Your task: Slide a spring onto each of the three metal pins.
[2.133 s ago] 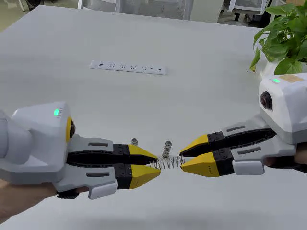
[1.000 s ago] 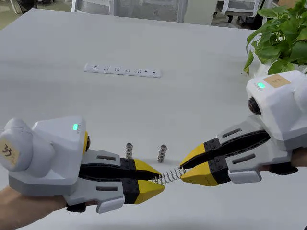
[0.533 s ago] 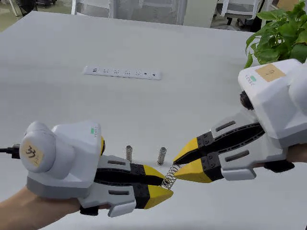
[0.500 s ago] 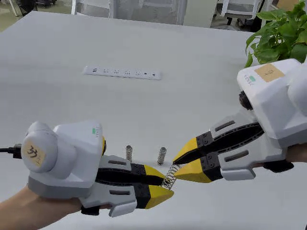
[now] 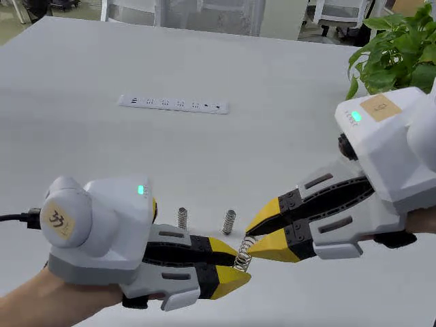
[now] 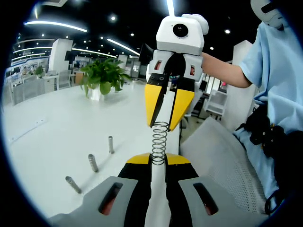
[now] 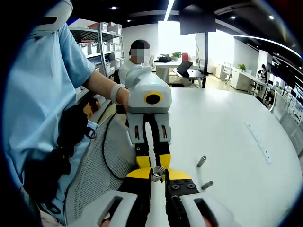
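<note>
White and wide, the bench (image 5: 272, 150) has a power strip (image 5: 174, 104) lying toward its far edge and a green plant (image 5: 395, 54) at its far right corner. Close to the near edge, the person holds a little spring (image 5: 242, 254) up in the air between two claws. The left gripper (image 5: 242, 267) pinches the low end and the right gripper (image 5: 248, 241) pinches the top end, so both claws are pressed onto it. Just behind stand a first pin (image 5: 182, 218) and a second pin (image 5: 229, 222), and both look like they have coils on. In the left gripper view a third pin (image 6: 110, 144) looks bare. I think one claw should let go, and the other should hold the spring straight up, set its open end right over the bare pin, and push down slowly so it does not bend or pop away.
</note>
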A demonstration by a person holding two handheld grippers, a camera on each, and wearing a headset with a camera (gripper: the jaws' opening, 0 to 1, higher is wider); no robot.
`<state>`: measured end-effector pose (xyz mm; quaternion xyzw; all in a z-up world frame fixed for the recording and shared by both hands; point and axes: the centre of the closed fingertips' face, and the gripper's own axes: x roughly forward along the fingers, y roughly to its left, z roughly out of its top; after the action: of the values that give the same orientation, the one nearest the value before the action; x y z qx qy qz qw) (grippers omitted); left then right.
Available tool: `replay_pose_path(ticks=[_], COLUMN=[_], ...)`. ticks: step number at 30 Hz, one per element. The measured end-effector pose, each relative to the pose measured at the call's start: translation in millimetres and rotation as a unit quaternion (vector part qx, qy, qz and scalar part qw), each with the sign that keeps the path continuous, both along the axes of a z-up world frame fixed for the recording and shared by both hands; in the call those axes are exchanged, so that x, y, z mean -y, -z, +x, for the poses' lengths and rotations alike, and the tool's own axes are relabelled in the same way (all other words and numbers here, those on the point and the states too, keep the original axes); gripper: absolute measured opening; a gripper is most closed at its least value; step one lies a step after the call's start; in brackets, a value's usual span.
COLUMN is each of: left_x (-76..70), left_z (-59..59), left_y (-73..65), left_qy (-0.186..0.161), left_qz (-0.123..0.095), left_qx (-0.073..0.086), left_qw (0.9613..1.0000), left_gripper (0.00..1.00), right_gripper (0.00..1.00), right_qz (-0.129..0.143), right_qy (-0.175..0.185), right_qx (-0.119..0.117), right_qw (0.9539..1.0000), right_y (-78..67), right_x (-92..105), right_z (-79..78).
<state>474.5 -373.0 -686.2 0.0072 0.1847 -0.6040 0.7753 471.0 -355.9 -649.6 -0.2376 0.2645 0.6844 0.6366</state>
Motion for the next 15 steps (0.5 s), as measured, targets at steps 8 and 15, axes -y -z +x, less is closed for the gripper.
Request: replay_pose_path(ticks=[8,15], left_x=[1.9,2.1], left_z=[-1.1,3.6], left_y=[1.7,5.0], left_qy=[0.004,0.001], left_qz=[0.007,0.037], left_qx=[0.006,0.018], left_qw=[1.0000,0.9991], left_gripper=[0.06,0.06], right_gripper=[0.06,0.26], right_qz=[-0.002,-0.029], right_qy=[-0.004,-0.011], right_qx=[0.003,0.026], right_qw=[1.0000,0.9992], right_y=[1.5,9.5], right_x=[0.1,3.4], right_z=[-1.8,1.8])
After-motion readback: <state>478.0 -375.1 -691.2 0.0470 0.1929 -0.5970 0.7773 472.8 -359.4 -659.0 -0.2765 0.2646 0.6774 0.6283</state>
